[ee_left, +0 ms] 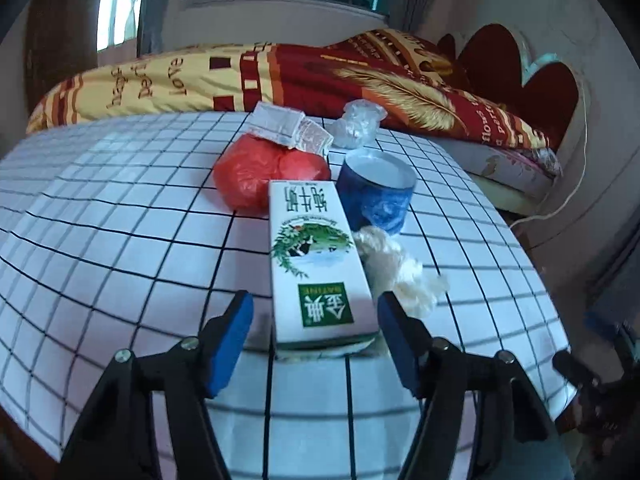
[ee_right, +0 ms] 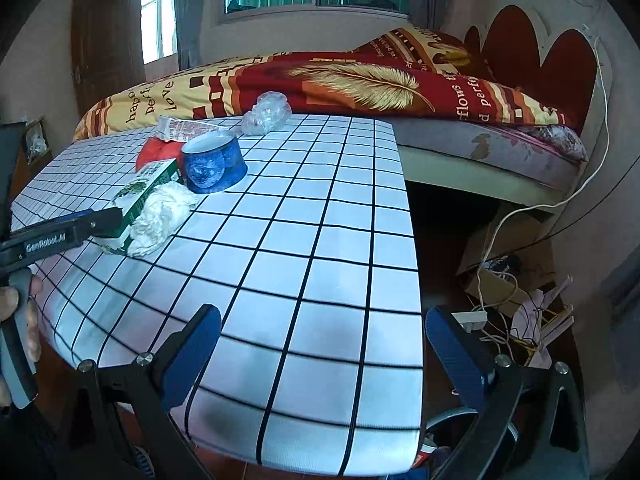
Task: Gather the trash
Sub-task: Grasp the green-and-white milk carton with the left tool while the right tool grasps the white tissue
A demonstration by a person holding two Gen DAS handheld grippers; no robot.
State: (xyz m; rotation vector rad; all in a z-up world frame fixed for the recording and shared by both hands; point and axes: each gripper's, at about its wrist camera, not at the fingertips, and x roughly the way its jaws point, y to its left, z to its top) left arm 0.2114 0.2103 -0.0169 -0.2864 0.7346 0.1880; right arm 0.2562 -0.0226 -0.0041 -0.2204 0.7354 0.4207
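A white and green milk carton [ee_left: 312,260] lies flat on the checked tablecloth [ee_left: 120,240]. My left gripper [ee_left: 316,320] is open, its blue pads on either side of the carton's near end, not touching it. A crumpled white tissue [ee_left: 400,272] lies right of the carton. A blue paper cup [ee_left: 376,192], a red plastic bag [ee_left: 260,176], a torn wrapper [ee_left: 288,128] and a clear crumpled bag [ee_left: 358,124] lie behind. My right gripper [ee_right: 320,344] is open and empty over the table's near right corner. The carton [ee_right: 140,196] and the left gripper's finger [ee_right: 80,224] show at the left there.
A bed with a red and yellow quilt [ee_right: 340,80] runs along the table's far side. Right of the table [ee_right: 320,240] the floor holds a cardboard box [ee_right: 496,280], cables and loose clutter [ee_right: 536,320]. The table's right edge drops off sharply.
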